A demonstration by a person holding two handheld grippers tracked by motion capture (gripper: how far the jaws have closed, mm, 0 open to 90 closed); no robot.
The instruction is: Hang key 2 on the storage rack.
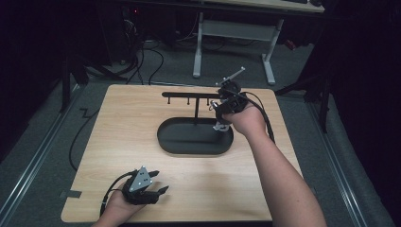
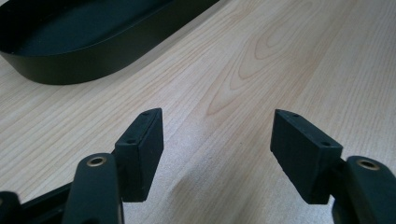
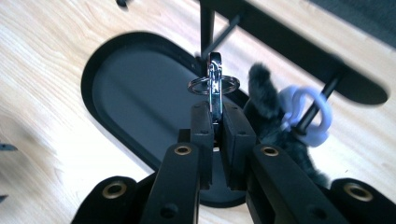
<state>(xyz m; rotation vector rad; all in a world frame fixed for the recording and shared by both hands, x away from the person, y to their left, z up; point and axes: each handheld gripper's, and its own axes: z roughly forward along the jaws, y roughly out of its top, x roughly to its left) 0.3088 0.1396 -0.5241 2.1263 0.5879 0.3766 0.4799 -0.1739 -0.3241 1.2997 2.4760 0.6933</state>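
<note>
I am reading no writing or brand anywhere. My right tool (image 3: 215,140) is pinching a silver keychain clasp (image 3: 215,88) with rings, above the black oval tray (image 3: 135,93) beside the rack (image 3: 299,51); a dark fuzzy charm (image 3: 266,112) is partly hidden behind it. My left tool (image 2: 217,149) is resting wide open, holding nothing, on the worktop (image 2: 280,56).

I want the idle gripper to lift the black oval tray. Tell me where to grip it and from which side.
Grip the tray by its upright rim wall, at the near long edge facing the left gripper. Come down from above with one jaw inside and one outside: the wall is thin and vertical, while the tray is far too wide to span. The stand's post rises from its far side, so I'd avoid that.
</note>
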